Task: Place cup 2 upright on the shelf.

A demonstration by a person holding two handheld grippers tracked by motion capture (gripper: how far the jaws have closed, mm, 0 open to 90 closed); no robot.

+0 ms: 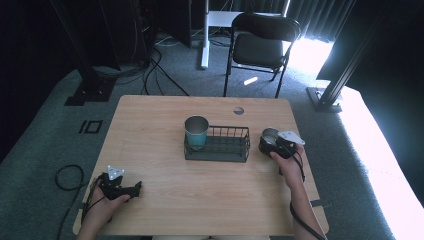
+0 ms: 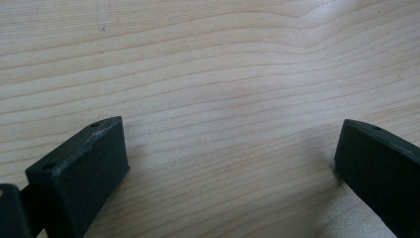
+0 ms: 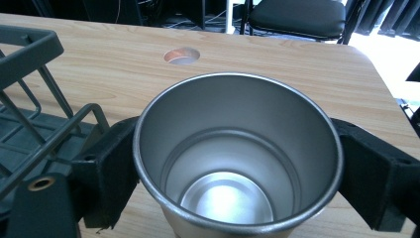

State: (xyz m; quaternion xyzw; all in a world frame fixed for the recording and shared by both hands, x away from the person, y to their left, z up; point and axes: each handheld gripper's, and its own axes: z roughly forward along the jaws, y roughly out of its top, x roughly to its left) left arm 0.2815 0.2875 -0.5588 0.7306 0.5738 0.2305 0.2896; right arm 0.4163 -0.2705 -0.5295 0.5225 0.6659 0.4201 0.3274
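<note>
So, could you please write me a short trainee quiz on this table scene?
1. True or false: the right gripper has its jaws on either side of a steel cup.
2. Where does the teal cup stand?
A. in the wire basket
B. on the chair
C. on the floor
3. Fill in: the left gripper stands ____, over bare table.

Key: 1 true; 2 A; 3 open.

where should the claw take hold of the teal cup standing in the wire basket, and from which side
Grip the teal cup by its upper wall, near the rim, coming down from above with one jaw on each side. It stands upright at the left end of the wire basket, whose rails fence in its lower half, so only the top is free. The left claw is open; the right claw already holds a steel cup.
</note>
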